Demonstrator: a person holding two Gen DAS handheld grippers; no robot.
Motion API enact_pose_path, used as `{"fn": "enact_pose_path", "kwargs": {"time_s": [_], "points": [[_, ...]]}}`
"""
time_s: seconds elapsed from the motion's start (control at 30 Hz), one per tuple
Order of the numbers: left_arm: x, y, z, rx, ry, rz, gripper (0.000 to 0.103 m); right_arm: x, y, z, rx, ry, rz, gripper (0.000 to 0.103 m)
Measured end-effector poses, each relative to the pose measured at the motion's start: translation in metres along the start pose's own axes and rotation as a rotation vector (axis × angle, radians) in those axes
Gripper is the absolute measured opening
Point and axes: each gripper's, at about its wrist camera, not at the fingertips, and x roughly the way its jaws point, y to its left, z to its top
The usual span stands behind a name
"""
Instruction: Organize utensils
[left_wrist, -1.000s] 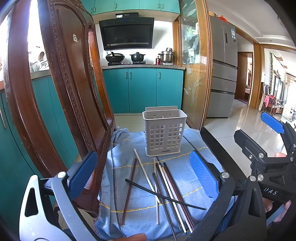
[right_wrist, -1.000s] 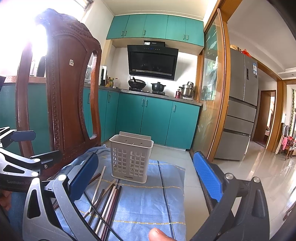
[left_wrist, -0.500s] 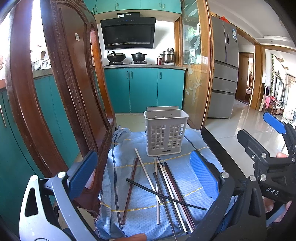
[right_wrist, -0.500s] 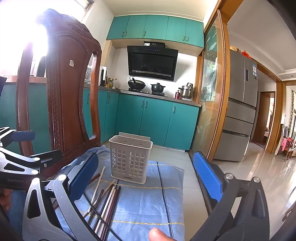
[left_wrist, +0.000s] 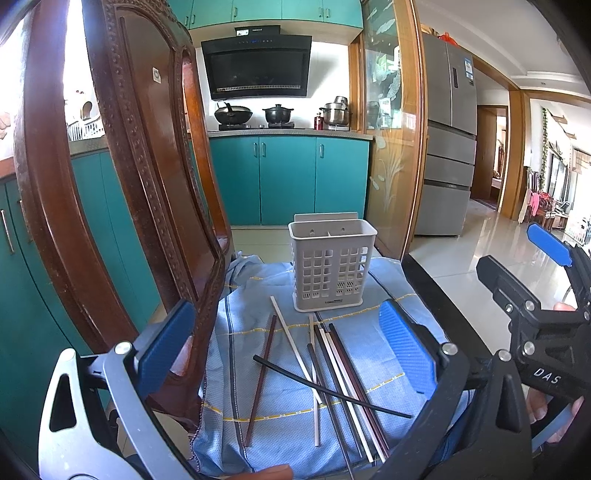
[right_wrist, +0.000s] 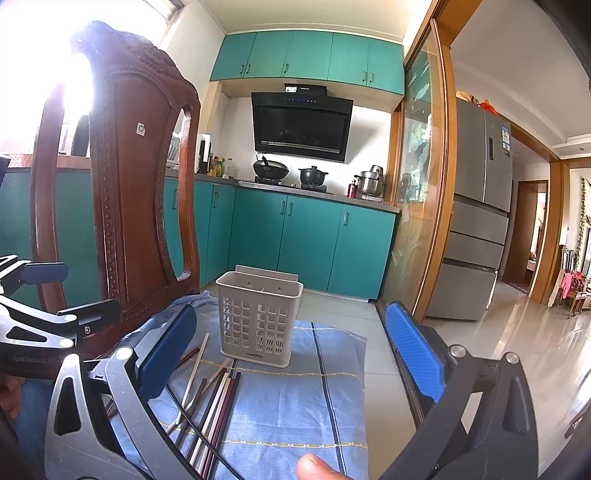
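Note:
A white perforated utensil holder (left_wrist: 331, 265) (right_wrist: 258, 317) stands upright on a blue cloth (left_wrist: 280, 402) (right_wrist: 295, 398), with nothing visibly sticking out of it. Several chopsticks (left_wrist: 325, 373) (right_wrist: 214, 395), white, brown and black, lie loose on the cloth in front of it; one black stick (left_wrist: 332, 387) lies across the others. My left gripper (left_wrist: 286, 347) hovers open above the chopsticks, touching none. My right gripper (right_wrist: 291, 354) is also open, above the cloth to the right of the sticks and short of the holder.
A carved wooden chair back (left_wrist: 122, 184) (right_wrist: 136, 192) rises close on the left of the cloth. The table's dark edge (left_wrist: 424, 280) runs along the right. Teal kitchen cabinets (left_wrist: 291, 177), a stove with pots and a fridge (left_wrist: 447, 147) lie beyond.
Both views have drifted only slightly; the holder sits a touch higher and to the right in the left wrist view. Chopsticks and holder have not moved, both grippers stay open.

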Motion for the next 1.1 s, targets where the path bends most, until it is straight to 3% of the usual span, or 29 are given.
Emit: {"fn": "enact_pose_path", "kwargs": {"time_s": [0.33,0.47,0.6,0.67,0.73,0.83,0.9,1.1], "points": [[0.001,0.001,0.0,-0.001,0.005,-0.002,0.099,0.002,-0.003,-0.002,-0.002,0.005,-0.01,0.101],[0.011,0.002,-0.004,0.001,0.058,0.005,0.099,0.016,-0.008,-0.005,0.011,0.043,-0.021,0.1],[0.038,0.003,-0.02,-0.007,0.216,-0.003,0.099,0.061,-0.014,-0.027,0.029,0.253,0.011,0.1],[0.047,0.004,-0.033,-0.022,0.276,-0.018,0.099,0.082,-0.013,-0.041,0.033,0.39,0.079,0.092],[0.057,0.005,-0.053,-0.017,0.35,-0.027,0.097,0.102,-0.008,-0.059,0.054,0.474,0.164,0.069],[0.066,0.008,-0.081,-0.019,0.442,-0.04,0.076,0.124,0.012,-0.078,-0.003,0.591,0.247,0.047],[0.071,0.013,-0.097,-0.039,0.499,-0.055,0.06,0.138,0.033,-0.089,-0.018,0.627,0.326,0.042],[0.066,0.024,-0.11,-0.056,0.526,-0.056,0.057,0.167,0.098,-0.109,-0.162,0.75,0.499,0.039]]}}
